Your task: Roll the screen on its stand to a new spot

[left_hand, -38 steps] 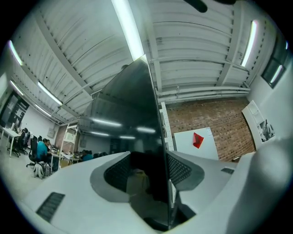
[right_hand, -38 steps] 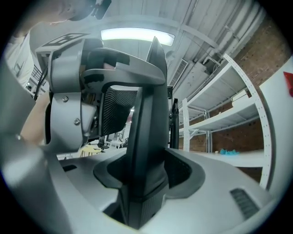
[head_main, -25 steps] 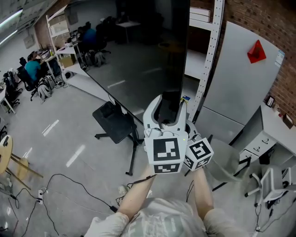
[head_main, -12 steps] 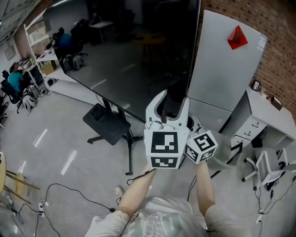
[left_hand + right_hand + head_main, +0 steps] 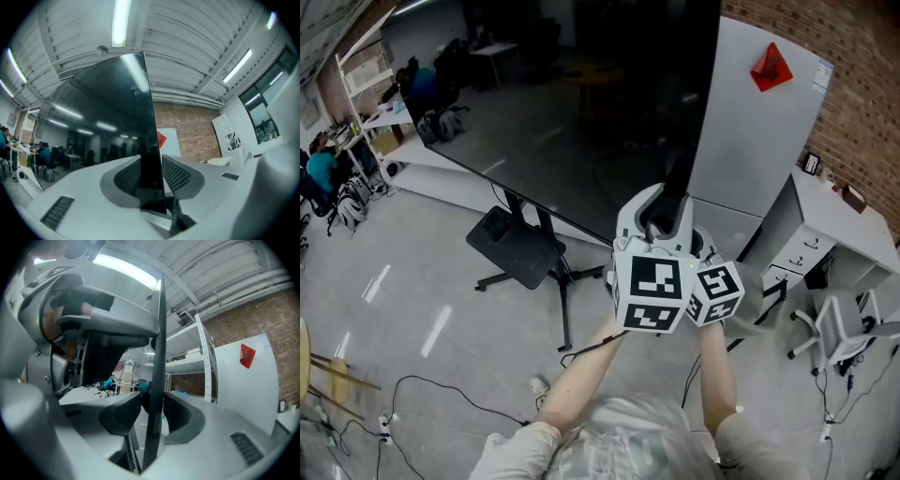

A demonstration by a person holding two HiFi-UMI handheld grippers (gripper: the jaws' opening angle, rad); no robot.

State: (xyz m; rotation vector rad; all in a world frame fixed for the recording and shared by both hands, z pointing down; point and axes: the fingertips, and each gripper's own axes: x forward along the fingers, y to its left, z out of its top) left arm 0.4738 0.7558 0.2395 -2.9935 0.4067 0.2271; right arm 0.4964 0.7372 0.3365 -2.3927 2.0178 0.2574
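Note:
The big black screen [image 5: 581,112] stands on a dark wheeled stand [image 5: 520,248] on the grey floor. Both grippers are at its right edge, left above right. In the left gripper view, the left gripper [image 5: 152,171] has the edge of the screen [image 5: 108,122] between its jaws, which are closing; both pads lie against it. In the head view the left gripper [image 5: 661,202] stands tall on that edge, the right gripper [image 5: 705,258] just behind it. The right gripper [image 5: 153,411] is closing too, straddling the thin screen edge [image 5: 159,333] with a slit left at its left pad.
A tall white cabinet [image 5: 759,159] bearing a red triangle [image 5: 771,66] stands right behind the screen's edge, against a brick wall. A white desk [image 5: 834,225] and office chair [image 5: 844,333] stand at the right. Cables [image 5: 422,375] trail over the floor; people [image 5: 319,169] sit at far-left desks.
The left gripper's jaws have narrowed onto the screen's right edge. Both grippers have shifted slightly right in the head view, and that view has turned so the shelf rack is gone from it.

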